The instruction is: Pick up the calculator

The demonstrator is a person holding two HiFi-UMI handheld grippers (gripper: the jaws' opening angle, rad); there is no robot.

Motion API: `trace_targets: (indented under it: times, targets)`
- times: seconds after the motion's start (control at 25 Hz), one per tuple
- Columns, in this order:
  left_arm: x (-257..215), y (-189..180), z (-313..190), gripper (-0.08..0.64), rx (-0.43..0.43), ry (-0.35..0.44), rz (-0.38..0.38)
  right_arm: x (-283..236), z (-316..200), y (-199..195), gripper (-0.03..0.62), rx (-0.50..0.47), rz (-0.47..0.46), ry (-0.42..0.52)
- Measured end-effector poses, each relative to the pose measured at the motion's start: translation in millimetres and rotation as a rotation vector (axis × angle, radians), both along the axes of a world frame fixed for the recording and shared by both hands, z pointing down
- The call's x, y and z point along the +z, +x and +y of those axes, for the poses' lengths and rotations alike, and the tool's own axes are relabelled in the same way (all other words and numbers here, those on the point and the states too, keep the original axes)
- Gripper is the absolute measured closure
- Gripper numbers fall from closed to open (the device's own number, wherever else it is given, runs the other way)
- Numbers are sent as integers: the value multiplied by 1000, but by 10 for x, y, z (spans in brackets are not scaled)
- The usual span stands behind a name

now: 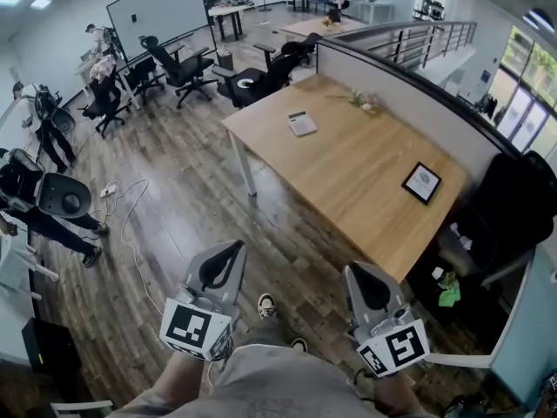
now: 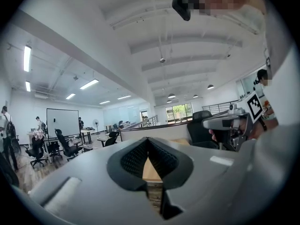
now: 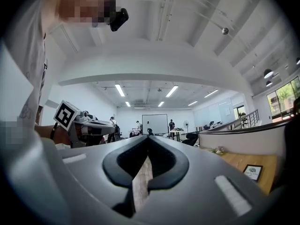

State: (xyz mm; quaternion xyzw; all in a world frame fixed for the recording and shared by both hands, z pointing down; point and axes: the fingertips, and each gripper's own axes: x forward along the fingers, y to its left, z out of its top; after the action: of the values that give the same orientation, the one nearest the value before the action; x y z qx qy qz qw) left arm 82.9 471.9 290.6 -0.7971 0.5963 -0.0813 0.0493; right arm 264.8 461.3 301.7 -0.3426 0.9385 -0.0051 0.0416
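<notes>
Wood-floored open office holds a pale tabletop (image 1: 365, 172); the calculator (image 1: 302, 123) lies flat near its far left corner, at about twelve o'clock from both grippers and well apart from them. The left gripper (image 1: 231, 249) and right gripper (image 1: 359, 273) each have their fingers pressed together on nothing. The calculator looks light, stiff and thin, probably best pinched across its long edges, and no writing on it is legible.

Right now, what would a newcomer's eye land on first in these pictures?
The long wooden table fills the middle of the head view, with the calculator lying near its far end and a black-framed picture nearer the camera. In the foreground, the left tongs and right tongs are shut and empty, short of the table.
</notes>
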Motion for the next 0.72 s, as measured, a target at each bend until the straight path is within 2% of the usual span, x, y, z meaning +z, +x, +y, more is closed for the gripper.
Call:
trace_targets:
  times: [0.04,0.08,0.12,0.16,0.28,0.56,0.72]
  targets:
    - [1,-18,-15,556,-7,0,14,16,-23,-11,581,1,4,-6]
    - [11,-36,-34,492,-12,-3,27,30,-47,-27,581,2,7,-12]
    - [31,-60,-57,378,-15,-9,37,41,-72,-50,581,2,9,-17]
    - [55,-95,-82,317,-21,-13,45,48,-100,-77,583,2,11,-19]
    - [109,-243,-193,287,-37,-17,53,54,-218,-188,581,-2,22,-12]
    - [80,-528,-639,288,-30,-20,62,61,-675,-464,581,-1,52,-24]
    - [78,-830,-991,288,-51,-2,91,107,-1028,-713,581,-3,68,-34]
